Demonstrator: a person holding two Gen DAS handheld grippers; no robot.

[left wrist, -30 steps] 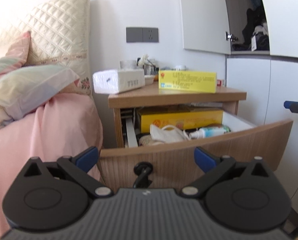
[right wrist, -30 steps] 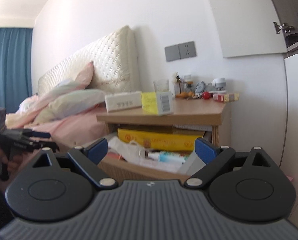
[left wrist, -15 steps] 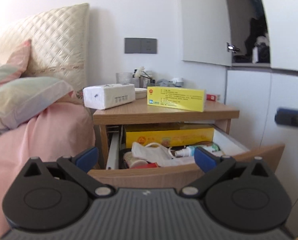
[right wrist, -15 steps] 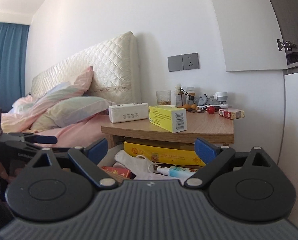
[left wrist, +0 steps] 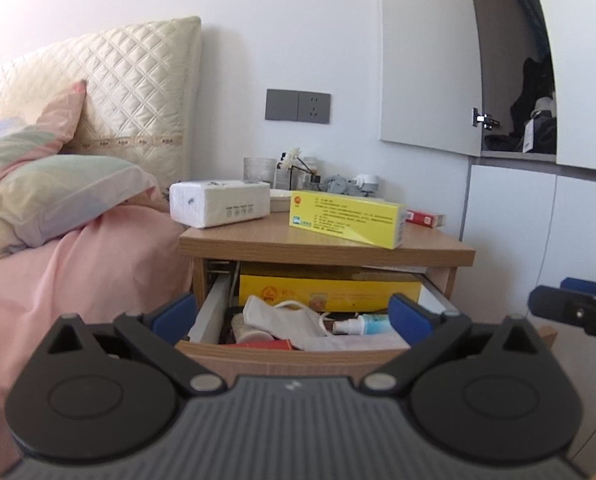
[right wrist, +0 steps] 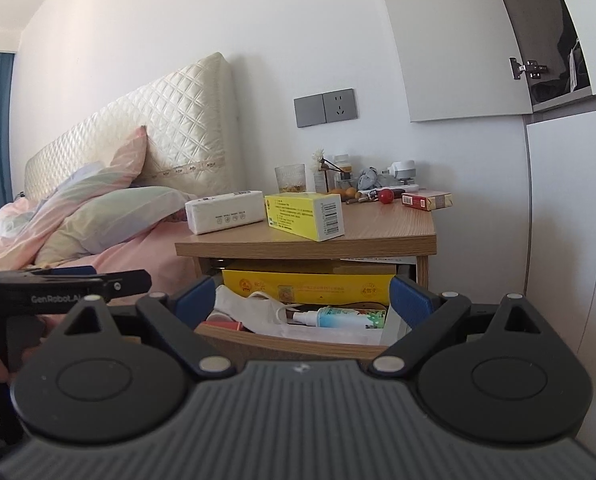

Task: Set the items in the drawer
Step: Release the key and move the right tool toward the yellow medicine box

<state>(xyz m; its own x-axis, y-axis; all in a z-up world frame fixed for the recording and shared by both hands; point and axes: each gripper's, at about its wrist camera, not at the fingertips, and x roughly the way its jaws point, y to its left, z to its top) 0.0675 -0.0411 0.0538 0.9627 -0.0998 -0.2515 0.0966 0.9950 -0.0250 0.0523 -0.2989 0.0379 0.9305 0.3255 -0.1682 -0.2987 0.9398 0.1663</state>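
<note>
left gripper [left wrist: 292, 312]: two blue-tipped fingers spread wide, nothing between them, level with the drawer front.
right gripper [right wrist: 301, 300]: two blue-tipped fingers likewise wide apart and empty, facing the drawer.
drawer: one light wooden drawer [left wrist: 290, 354] pulled out of the wooden bedside table [left wrist: 325, 246].
inside the drawer: one long yellow carton [left wrist: 329, 294] at the back, one white cloth face mask [left wrist: 282, 320], one small white spray bottle with a blue label [left wrist: 361, 324], one red flat pack [left wrist: 264, 345] at the front.
on the tabletop: one yellow rectangular medicine box [left wrist: 345, 218], one white tissue pack [left wrist: 218, 202], one red cigarette pack [left wrist: 425, 218], one clear glass tumbler [right wrist: 290, 178], one small red ball [right wrist: 386, 196], several small bottles too cluttered to count.
beside it: one bed with pink sheet [left wrist: 78, 264], two pillows.
</note>
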